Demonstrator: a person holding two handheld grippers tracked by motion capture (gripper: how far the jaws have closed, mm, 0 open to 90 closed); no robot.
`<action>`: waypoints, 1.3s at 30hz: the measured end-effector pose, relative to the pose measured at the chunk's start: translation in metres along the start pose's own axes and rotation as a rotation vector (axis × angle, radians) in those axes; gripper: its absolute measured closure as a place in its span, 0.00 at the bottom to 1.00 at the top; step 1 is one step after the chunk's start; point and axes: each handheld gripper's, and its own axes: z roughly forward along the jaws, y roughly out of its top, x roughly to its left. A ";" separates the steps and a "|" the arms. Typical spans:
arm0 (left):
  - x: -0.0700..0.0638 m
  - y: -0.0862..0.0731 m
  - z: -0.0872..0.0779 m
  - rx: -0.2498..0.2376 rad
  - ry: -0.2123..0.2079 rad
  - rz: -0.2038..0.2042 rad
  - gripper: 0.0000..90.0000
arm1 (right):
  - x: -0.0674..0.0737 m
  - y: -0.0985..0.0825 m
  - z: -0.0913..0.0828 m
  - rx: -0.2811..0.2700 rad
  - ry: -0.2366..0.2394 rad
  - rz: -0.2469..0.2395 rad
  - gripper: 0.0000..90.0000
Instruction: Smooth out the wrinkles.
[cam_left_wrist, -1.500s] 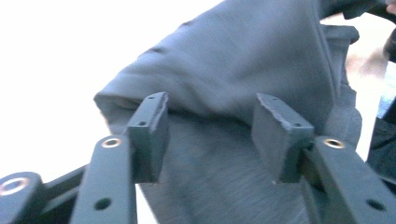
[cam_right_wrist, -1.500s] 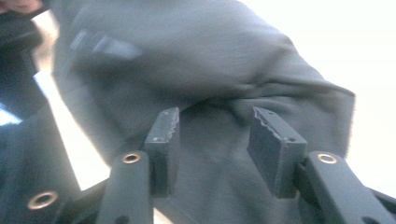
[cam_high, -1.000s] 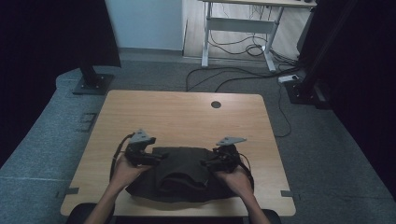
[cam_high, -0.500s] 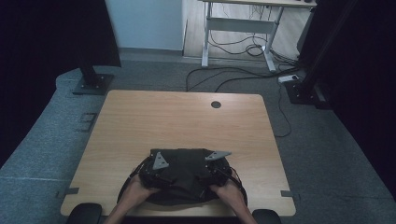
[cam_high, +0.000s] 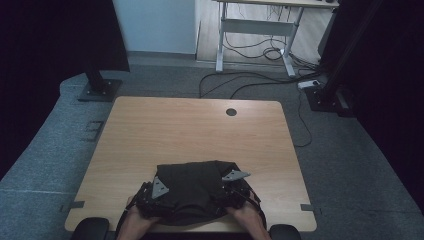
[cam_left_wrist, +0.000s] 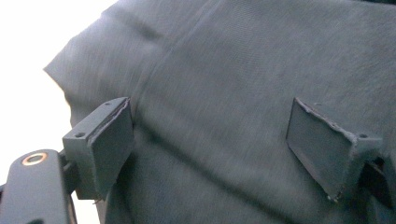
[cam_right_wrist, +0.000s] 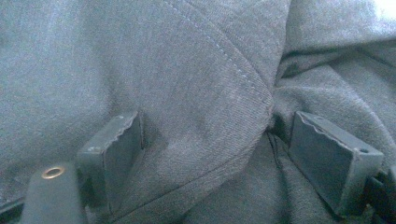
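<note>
A dark grey garment lies bunched on the wooden table near its front edge. My left gripper rests at the garment's left side and my right gripper at its right side, with a hand behind each. In the left gripper view the jaws of the left gripper stand wide apart over smooth cloth, and the pads do not press it. In the right gripper view a stitched fold lies between the wide jaws of the right gripper, which do not pinch it.
A round cable hole sits near the table's far edge. Beyond the table are a desk frame, floor cables and two black stand bases. Bare tabletop stretches ahead of the garment.
Both hands have come down and back toward the table's front edge, the left also moving inward. The garment now looks more compact, with the grippers low against it.
</note>
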 end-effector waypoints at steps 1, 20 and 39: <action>0.003 -0.002 0.001 0.003 -0.011 -0.020 0.17 | 0.000 0.000 0.000 -0.001 -0.002 -0.001 0.19; 0.047 0.018 0.040 -0.026 -0.061 -0.046 0.16 | -0.016 0.010 0.013 -0.029 -0.040 0.025 0.19; 0.090 0.050 0.080 -0.078 -0.055 -0.090 0.16 | -0.059 0.049 0.047 -0.059 -0.097 0.054 0.19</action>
